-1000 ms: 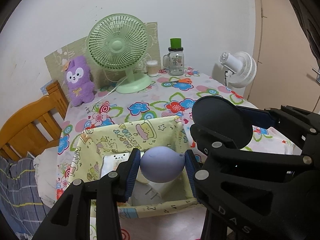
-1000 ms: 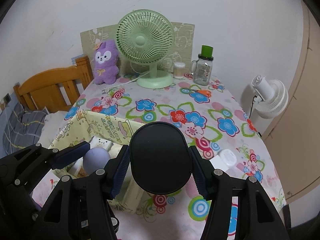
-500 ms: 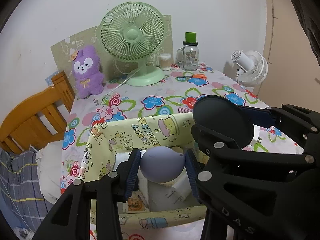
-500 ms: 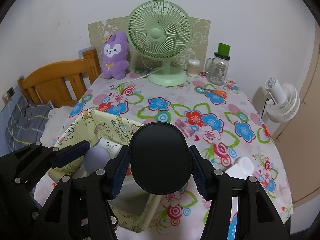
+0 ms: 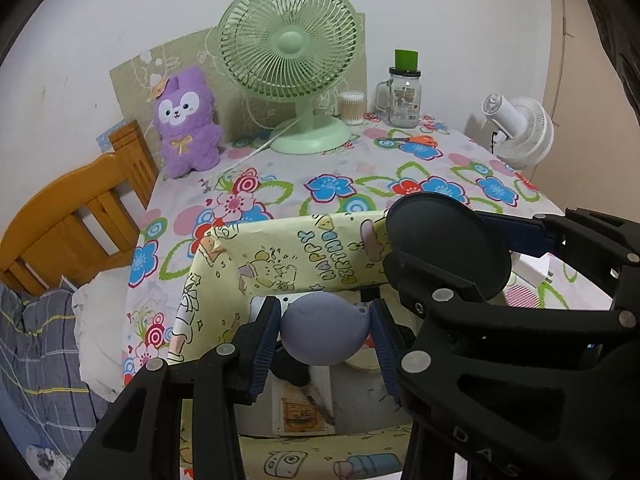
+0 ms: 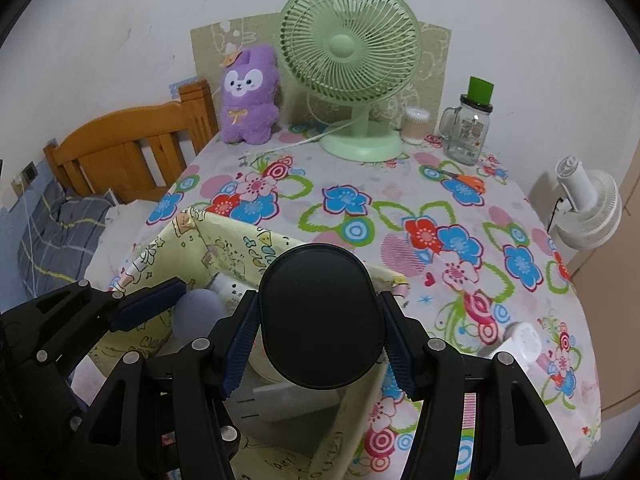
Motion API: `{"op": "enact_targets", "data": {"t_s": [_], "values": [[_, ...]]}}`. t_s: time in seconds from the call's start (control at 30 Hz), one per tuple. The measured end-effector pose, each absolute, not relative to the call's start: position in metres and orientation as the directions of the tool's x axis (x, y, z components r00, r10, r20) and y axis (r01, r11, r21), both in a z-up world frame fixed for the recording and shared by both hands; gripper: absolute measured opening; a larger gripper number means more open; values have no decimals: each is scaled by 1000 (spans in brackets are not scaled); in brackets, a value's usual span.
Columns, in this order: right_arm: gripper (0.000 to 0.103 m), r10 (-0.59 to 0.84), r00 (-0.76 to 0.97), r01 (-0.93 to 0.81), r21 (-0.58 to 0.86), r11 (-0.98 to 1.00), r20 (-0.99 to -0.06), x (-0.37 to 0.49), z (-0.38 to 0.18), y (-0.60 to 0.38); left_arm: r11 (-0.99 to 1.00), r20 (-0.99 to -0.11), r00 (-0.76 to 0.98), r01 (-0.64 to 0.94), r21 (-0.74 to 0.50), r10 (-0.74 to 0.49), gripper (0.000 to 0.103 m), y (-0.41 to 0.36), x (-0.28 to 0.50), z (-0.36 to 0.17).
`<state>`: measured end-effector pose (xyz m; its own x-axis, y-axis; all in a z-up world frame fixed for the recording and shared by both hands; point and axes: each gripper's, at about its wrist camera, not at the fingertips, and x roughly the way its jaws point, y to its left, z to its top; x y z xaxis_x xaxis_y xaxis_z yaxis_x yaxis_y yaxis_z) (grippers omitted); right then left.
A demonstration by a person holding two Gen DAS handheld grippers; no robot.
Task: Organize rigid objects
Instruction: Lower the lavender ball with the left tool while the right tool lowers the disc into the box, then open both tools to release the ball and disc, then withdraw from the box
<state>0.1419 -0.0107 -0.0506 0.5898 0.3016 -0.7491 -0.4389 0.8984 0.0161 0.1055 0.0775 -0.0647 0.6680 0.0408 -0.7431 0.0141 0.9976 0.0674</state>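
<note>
While both grippers hang over the open box, the readings run near to far as follows.

Left gripper [image 5: 325, 338]: clamped on the lavender rounded object [image 5: 323, 329], one blue pad against each of its sides; grip unchanged from a second ago.
Lavender rounded object, position: held above the box interior, over a dark item and a printed card lying on the box floor.
Right gripper [image 6: 318, 320]: clamped on the black oval object [image 6: 319, 316], pads pressing both long edges; grip likewise unchanged.
Black oval object, position: held over the right part of the box, above a white item inside; in the left wrist view it appears to the right of the lavender object [image 5: 448, 248].
Change of view: the box fills more of both views than a second ago, and its floor is now visible beneath the held objects; both grippers have moved forward over it.
Yellow cartoon-print box [image 5: 280, 248]: stands at the near edge of the table, flaps upright.
Floral tablecloth [image 6: 400, 200]: covers the table; a white rounded item [image 6: 524, 338] lies on it right of the box.
Orange scissors [image 6: 466, 178]: lying flat towards the far right.
Green desk fan [image 6: 352, 52]: upright at the far edge.
Purple plush toy [image 6: 248, 96]: left of the fan, against the wall.
Glass jar with green cap [image 6: 468, 124]: right of the fan.
</note>
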Motion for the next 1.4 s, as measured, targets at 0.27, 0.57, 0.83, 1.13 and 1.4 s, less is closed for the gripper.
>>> {"op": "enact_targets", "data": {"t_s": [0.27, 0.57, 0.83, 1.13, 1.4], "values": [[61, 292, 557, -442, 20, 897, -778, 150, -65, -2, 999, -771, 636, -2, 45, 36, 48, 86, 114, -79], [62, 279, 518, -443, 25, 896, -809, 159, -81, 5, 1000, -798, 602, -16, 26, 31, 52, 92, 122, -92], [62, 274, 519, -451, 13, 892, -809, 158, -82, 6, 1000, -803, 596, -14, 6, 14, 59, 92, 121, -94], [65, 304, 502, -475, 35, 879, -810, 153, -78, 3, 1000, -789, 614, -9, 15, 18, 81, 85, 111, -86], [74, 324, 529, -482, 36, 875, -784, 137, -64, -5, 999, -770, 638, -15, 29, 32, 84, 79, 97, -73]]}}
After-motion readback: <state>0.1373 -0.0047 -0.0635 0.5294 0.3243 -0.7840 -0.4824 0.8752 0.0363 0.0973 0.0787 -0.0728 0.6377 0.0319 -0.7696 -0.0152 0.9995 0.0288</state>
